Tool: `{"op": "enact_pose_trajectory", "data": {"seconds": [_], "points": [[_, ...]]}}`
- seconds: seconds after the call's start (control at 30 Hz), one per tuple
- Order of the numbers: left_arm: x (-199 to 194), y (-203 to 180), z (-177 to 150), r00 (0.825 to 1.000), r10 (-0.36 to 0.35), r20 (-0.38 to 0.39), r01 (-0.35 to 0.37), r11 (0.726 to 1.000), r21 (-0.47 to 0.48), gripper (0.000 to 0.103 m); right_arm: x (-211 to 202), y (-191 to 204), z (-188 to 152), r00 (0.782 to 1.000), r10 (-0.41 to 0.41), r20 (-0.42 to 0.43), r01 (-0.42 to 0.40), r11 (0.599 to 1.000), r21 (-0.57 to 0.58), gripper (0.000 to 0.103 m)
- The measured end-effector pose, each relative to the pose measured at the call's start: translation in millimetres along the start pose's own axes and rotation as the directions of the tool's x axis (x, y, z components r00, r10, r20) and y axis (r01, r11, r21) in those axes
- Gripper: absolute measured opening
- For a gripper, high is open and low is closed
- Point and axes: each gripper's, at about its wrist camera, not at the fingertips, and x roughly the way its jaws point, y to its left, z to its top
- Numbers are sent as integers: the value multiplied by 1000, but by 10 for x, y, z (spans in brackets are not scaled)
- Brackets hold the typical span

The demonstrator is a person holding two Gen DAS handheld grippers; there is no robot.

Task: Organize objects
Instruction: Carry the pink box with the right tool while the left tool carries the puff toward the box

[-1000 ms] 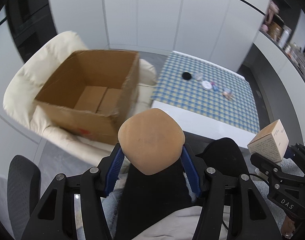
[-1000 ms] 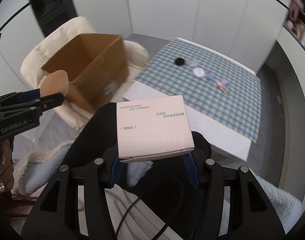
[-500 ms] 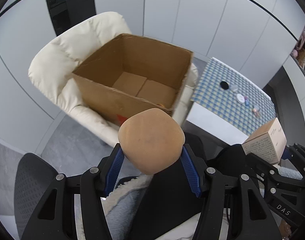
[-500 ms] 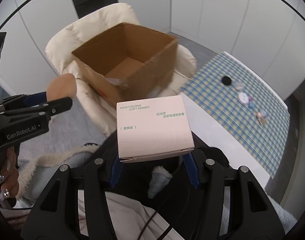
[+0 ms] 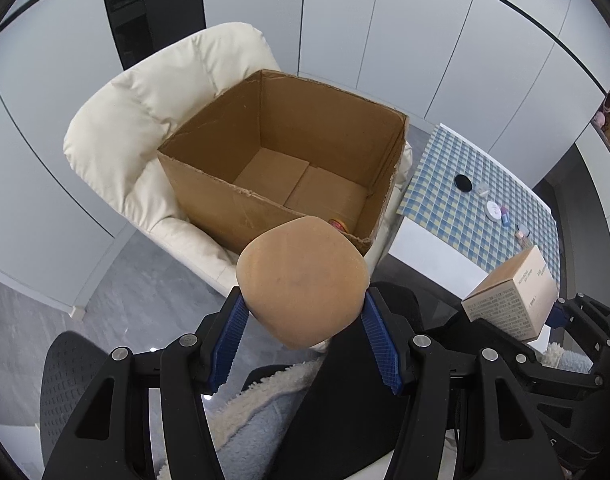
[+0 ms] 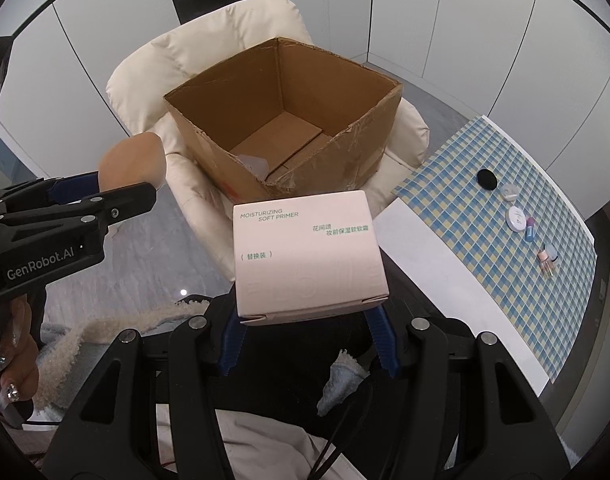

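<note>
Pink box (image 6: 307, 254) reads "MOISTURIZING SOFT PRIMER" — left tongs (image 6: 117, 194) read "GenRobot.AI".

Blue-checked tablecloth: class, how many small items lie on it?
6, clustered on the tablecloth: black disc, clear case, white round compact, blue bottle, clear jar, pink bottle. Smaller ones may be hidden.

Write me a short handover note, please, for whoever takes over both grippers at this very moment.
Left gripper: shut on the tan sponge, held just short of the cardboard box.
Right gripper: shut on the pink primer carton, also in front of the box.
The box sits open on the cream armchair; at least one small item lies inside.
Done: both items picked up.
Left: drop both in the box, then probably fetch the small cosmetics on the checked table.
</note>
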Motion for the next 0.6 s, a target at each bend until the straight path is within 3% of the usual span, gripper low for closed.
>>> {"op": "enact_pose_trajectory", "data": {"seconds": [0.6], "points": [[371,-74,744,1000,-6,30,4,997,78,59,374,-69,473,999,-43,-6,43,999,-27,57]]}}
